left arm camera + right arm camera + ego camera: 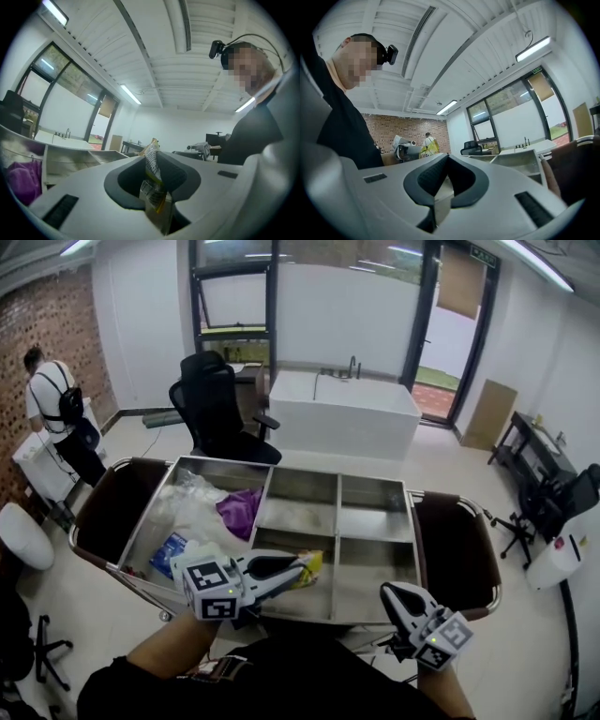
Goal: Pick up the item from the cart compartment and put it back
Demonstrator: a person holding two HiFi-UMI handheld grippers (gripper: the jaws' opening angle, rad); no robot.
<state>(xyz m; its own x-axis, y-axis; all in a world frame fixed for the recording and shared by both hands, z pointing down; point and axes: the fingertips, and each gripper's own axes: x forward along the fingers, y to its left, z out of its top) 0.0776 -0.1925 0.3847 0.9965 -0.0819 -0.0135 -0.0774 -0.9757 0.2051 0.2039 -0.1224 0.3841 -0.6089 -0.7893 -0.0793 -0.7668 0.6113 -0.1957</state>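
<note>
The left gripper (292, 575), at lower centre of the head view, is clamped on a crinkled yellow plastic snack packet (311, 567), held over the near-middle compartment of the partitioned stainless-steel cart (375, 563). At lower right, the right gripper (396, 596) is closed and empty.

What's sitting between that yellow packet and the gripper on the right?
Only a bare steel cart compartment, seen in the head view. The left gripper holds the yellow packet; the right gripper is empty.
</note>
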